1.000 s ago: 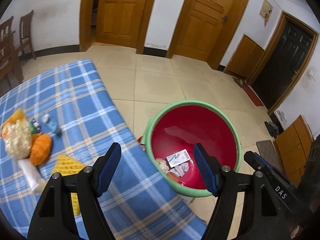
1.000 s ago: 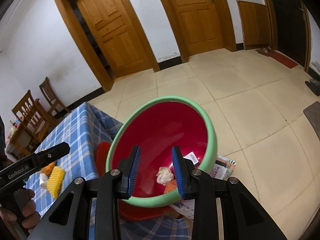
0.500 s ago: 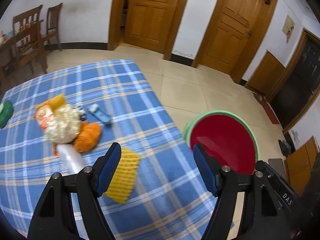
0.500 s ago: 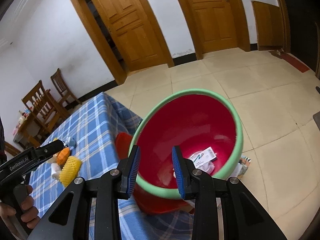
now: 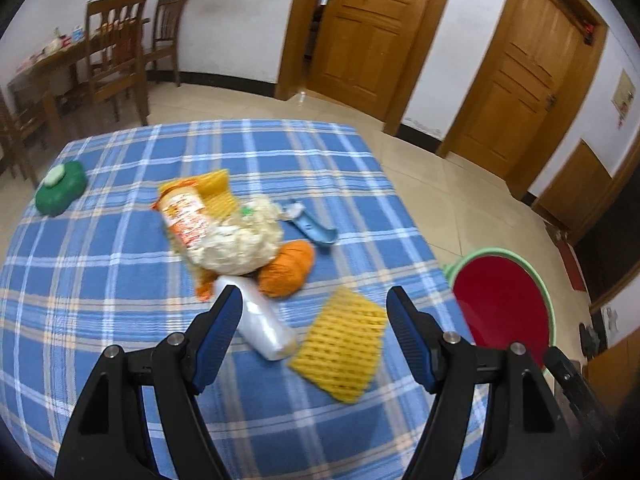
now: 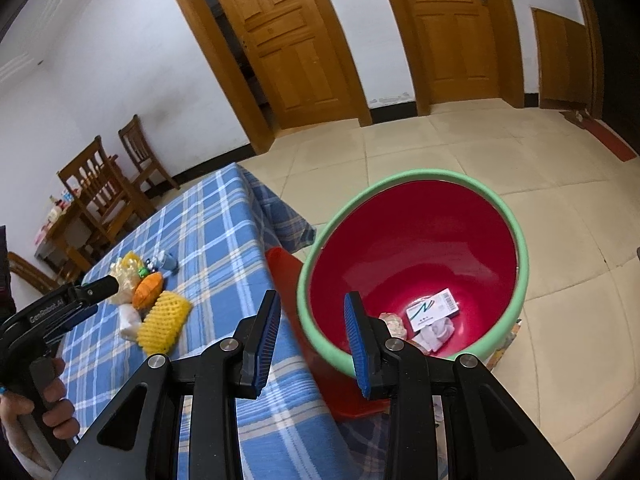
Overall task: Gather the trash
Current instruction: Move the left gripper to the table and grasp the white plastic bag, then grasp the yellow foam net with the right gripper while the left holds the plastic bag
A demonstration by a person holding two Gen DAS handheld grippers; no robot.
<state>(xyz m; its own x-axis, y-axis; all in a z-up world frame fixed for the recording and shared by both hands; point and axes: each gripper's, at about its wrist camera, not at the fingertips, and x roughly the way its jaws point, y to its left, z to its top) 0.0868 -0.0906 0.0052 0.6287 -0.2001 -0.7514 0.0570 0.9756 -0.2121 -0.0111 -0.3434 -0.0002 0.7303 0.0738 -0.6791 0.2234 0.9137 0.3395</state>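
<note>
My left gripper (image 5: pixel 314 304) is open and empty, hovering over a trash pile on the blue checked tablecloth (image 5: pixel 100 280). Between and just beyond its fingers lie a yellow foam net (image 5: pixel 340 344), a white plastic bottle (image 5: pixel 264 324) and an orange lump (image 5: pixel 286 268). Behind them are a pale puffy bag (image 5: pixel 232 240), an orange-labelled wrapper (image 5: pixel 184 212) and a blue tube (image 5: pixel 312 230). The red bin with a green rim (image 6: pixel 516 236) stands off the table's corner and holds a white card box (image 6: pixel 432 308) and crumpled paper (image 6: pixel 434 332). My right gripper (image 6: pixel 312 308) hangs over the bin's near rim, narrowly open, nothing between its pads.
A green pouch (image 5: pixel 60 188) lies at the table's far left. A red stool (image 6: pixel 292 276) sits under the bin beside the table. A hand (image 6: pixel 52 400) holds the left tool. Wooden chairs (image 5: pixel 116 48) and doors (image 5: pixel 360 28) stand beyond on the tiled floor.
The left gripper swung away from the bin and across the table; the trash pile now lies in front of it. The right gripper shifted slightly, and the bin sits further right in its view.
</note>
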